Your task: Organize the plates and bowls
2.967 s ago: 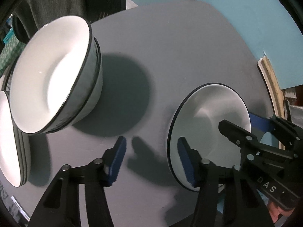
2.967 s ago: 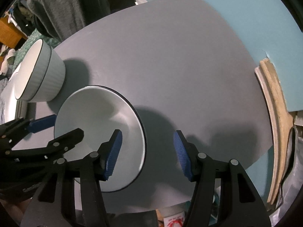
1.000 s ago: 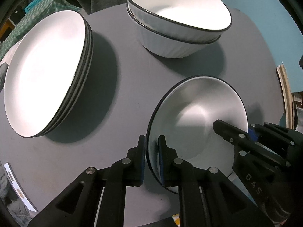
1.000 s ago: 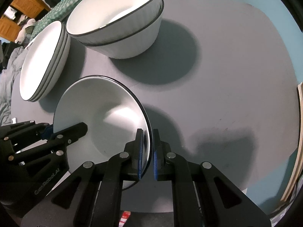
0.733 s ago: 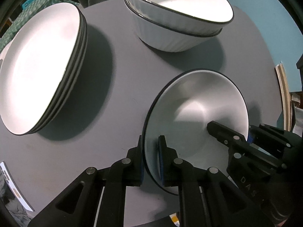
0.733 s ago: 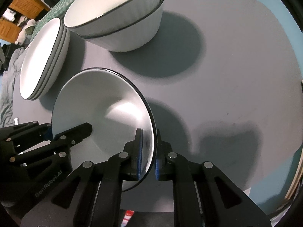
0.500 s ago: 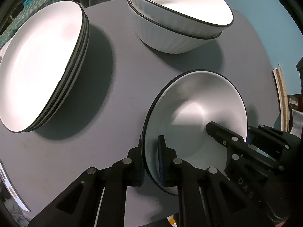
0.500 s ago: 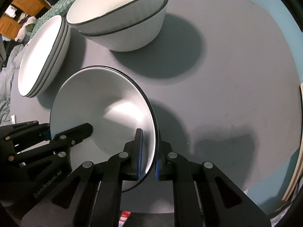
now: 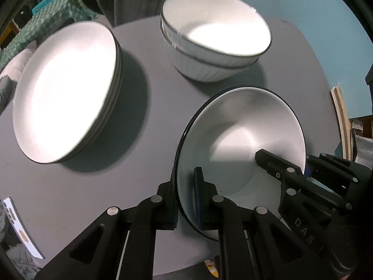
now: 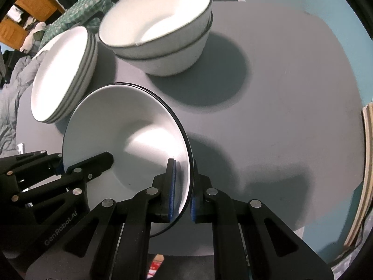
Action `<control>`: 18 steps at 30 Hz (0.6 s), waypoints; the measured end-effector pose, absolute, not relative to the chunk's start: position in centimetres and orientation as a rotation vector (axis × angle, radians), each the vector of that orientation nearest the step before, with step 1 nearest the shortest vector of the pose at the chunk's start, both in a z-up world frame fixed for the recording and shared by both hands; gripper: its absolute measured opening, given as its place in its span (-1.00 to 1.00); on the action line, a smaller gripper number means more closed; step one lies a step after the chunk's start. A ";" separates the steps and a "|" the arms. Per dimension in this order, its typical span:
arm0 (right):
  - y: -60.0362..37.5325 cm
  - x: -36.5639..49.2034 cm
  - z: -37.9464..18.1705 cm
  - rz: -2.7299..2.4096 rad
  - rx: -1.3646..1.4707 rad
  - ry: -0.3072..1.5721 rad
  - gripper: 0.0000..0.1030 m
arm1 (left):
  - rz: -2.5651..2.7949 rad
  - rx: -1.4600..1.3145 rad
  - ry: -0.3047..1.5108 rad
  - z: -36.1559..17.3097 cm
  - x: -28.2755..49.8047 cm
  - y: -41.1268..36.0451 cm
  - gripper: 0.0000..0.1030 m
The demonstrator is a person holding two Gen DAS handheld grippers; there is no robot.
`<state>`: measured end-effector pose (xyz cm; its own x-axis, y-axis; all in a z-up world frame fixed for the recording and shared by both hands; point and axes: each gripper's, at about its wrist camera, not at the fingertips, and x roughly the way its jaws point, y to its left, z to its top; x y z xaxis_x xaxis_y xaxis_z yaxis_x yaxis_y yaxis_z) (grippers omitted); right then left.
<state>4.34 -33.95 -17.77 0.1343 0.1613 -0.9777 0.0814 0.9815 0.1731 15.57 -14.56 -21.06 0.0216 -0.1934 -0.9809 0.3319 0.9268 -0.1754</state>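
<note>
A white plate with a black rim (image 9: pixel 244 144) is held above the grey table by both grippers. My left gripper (image 9: pixel 186 200) is shut on its left rim; my right gripper (image 10: pixel 181 193) is shut on its right rim, and the plate also shows in the right wrist view (image 10: pixel 126 135). A stack of white plates (image 9: pixel 67 88) sits at the left, also in the right wrist view (image 10: pixel 63 74). Two nested white ribbed bowls (image 9: pixel 214 32) stand at the back, also in the right wrist view (image 10: pixel 160 30).
The round grey table (image 10: pixel 291 93) has bare surface to the right of the bowls. A wooden board (image 10: pixel 366 163) leans past the table's right edge. A green checked cloth (image 9: pixel 51 9) and dark clothing lie behind the table.
Three seconds ago both grippers were open beside the plate on the table. They have since shut on its rims and lifted it, and it now moves a little toward the stacks.
</note>
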 end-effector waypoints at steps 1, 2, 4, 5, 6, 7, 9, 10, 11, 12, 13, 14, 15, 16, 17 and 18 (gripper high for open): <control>-34.0 4.4 -17.3 0.055 0.204 1.431 -0.81 | -0.409 0.112 1.488 -20.5 15.8 -14.6 -0.80; -34.2 4.1 -17.1 0.053 0.207 1.426 -0.81 | -0.411 0.109 1.481 -20.3 15.5 -14.7 -0.80; -34.3 3.9 -16.2 0.046 0.213 1.410 -0.82 | -0.414 0.102 1.469 -19.8 15.4 -14.5 -0.80; -34.4 3.7 -15.8 0.043 0.215 1.403 -0.82 | -0.415 0.099 1.460 -19.2 15.7 -14.5 -0.80; -34.5 3.8 -15.3 0.040 0.217 1.397 -0.82 | -0.418 0.096 1.450 -18.5 16.0 -14.6 -0.80; -34.5 3.9 -14.6 0.037 0.219 1.389 -0.82 | -0.419 0.091 1.440 -17.8 16.4 -14.6 -0.80; -34.6 4.1 -13.4 0.032 0.219 1.373 -0.82 | -0.423 0.086 1.422 -17.1 16.7 -14.7 -0.80; -34.9 4.0 -13.3 0.032 0.218 1.365 -0.82 | -0.425 0.083 1.410 -16.9 16.6 -15.0 -0.80; -35.2 4.1 -12.8 0.031 0.215 1.358 -0.82 | -0.426 0.082 1.401 -16.8 16.7 -14.9 -0.80; -35.4 4.4 -12.0 0.029 0.210 1.345 -0.82 | -0.428 0.081 1.386 -16.6 16.7 -15.2 -0.80; -35.4 4.1 -11.6 0.027 0.206 1.337 -0.82 | -0.428 0.080 1.376 -16.4 17.0 -15.3 -0.80; -35.6 4.5 -11.0 0.025 0.201 1.327 -0.82 | -0.428 0.078 1.364 -16.5 17.2 -15.7 -0.80; -35.6 4.2 -11.1 0.024 0.197 1.321 -0.82 | -0.428 0.075 1.357 -16.5 17.4 -15.9 -0.80; -35.8 4.6 -10.7 0.021 0.191 1.310 -0.83 | -0.428 0.073 1.348 -16.3 18.1 -16.1 -0.80; -35.9 4.9 -10.7 0.020 0.186 1.305 -0.83 | -0.427 0.072 1.341 -15.7 18.7 -16.3 -0.80; -36.2 5.4 -10.3 0.019 0.181 1.294 -0.83 | -0.424 0.075 1.334 -15.6 19.3 -16.4 -0.80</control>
<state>5.39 -36.15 -10.33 0.2754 0.1150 -0.9544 0.0872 0.9857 0.1439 19.28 -16.44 -15.57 0.1704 -0.2559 -0.9516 0.3406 0.9215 -0.1868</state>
